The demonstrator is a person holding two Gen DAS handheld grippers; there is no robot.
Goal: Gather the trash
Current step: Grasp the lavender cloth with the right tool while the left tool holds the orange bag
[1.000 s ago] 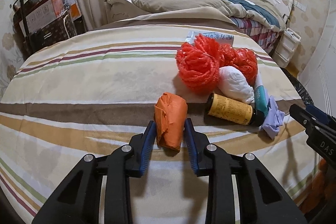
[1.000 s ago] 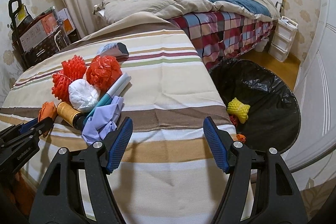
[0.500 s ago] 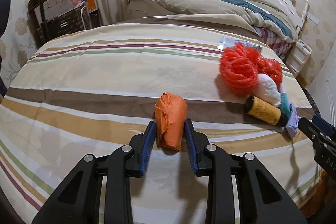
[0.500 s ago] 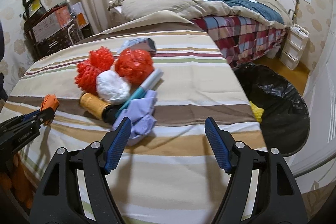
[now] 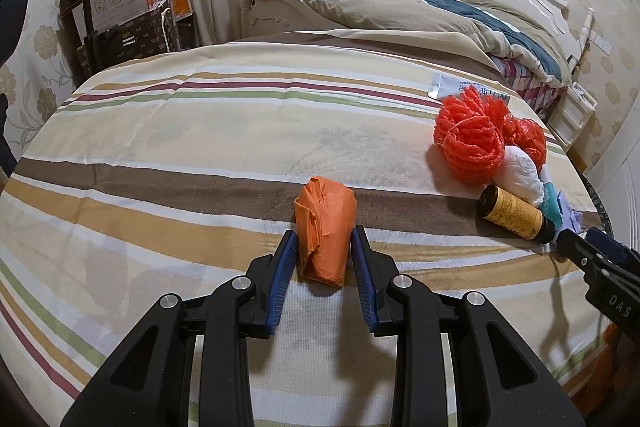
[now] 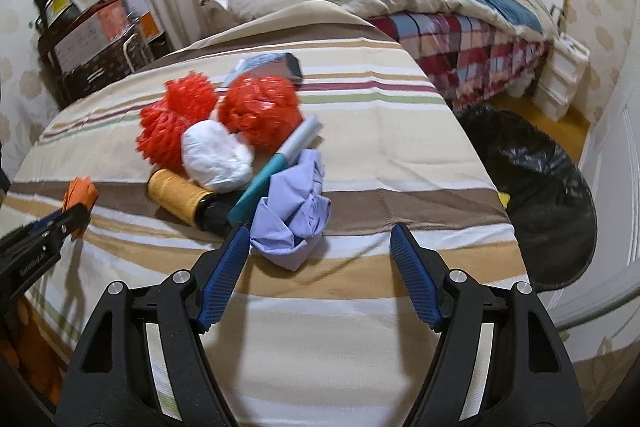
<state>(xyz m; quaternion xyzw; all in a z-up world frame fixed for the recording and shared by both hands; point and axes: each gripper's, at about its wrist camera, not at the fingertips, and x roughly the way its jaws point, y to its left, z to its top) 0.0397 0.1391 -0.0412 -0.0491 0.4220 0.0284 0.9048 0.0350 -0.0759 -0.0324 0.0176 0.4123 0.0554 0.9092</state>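
Two hand-held grippers in play. Left hand-held gripper is clamped on the orange wad, lower centre, same grip as a second ago. Right hand-held gripper is spread wide and has swung from the black trash bag to the lilac paper, frame centre, likely the next pick. Trash bag contents are now cut off at right; blue packet behind the red mesh balls is blurred and unreadable.

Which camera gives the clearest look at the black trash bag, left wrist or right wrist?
The right wrist view: the black trash bag sits open on the floor beside the striped bedcover, right of the open right tool. The left wrist view catches only a dark sliver at the bedcover's right edge.
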